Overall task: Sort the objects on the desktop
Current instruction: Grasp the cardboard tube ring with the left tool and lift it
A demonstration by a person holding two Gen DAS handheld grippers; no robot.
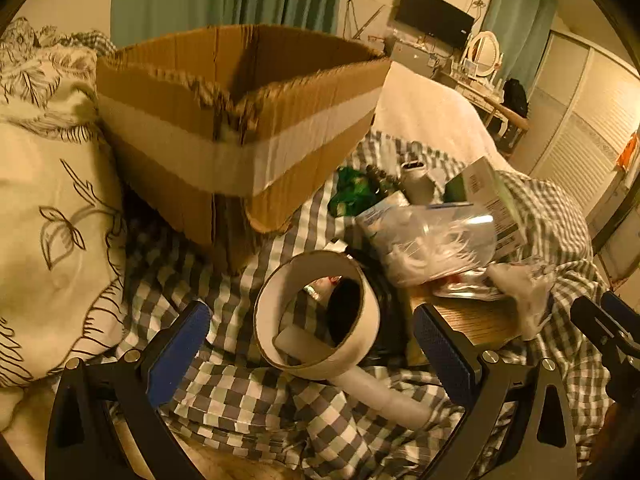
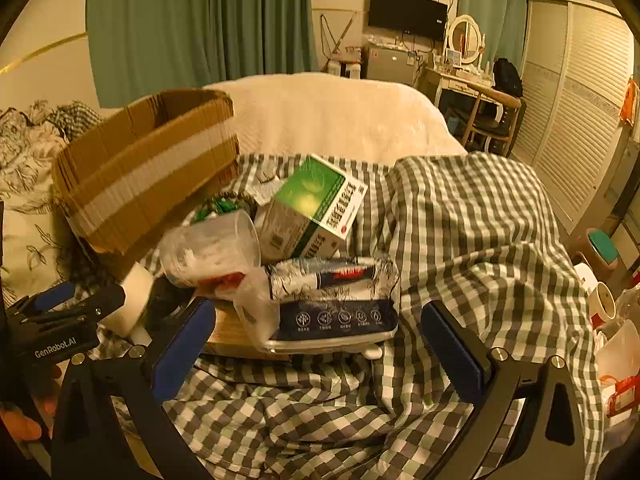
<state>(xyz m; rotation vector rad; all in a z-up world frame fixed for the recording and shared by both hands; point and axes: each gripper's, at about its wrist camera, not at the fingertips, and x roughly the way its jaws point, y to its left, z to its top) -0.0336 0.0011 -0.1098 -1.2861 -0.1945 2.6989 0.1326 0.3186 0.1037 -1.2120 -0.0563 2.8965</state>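
We are hovering both tools over a pile of clutter on the checkered bedsheet (image 2: 460, 220), and nothing is being carried. The left gripper (image 1: 312, 344) is holding its fingers spread wide around the tape roll (image 1: 316, 316), which is lying on the sheet just in front of the cardboard box (image 1: 240, 120). The right gripper (image 2: 318, 340) is likewise gaping, facing the dark packet (image 2: 336, 316) below the green medicine box (image 2: 316, 208) and clear plastic cup (image 2: 212, 248). We judge that we are lining up a pick; next we need to close on the roll and lift it toward the box.
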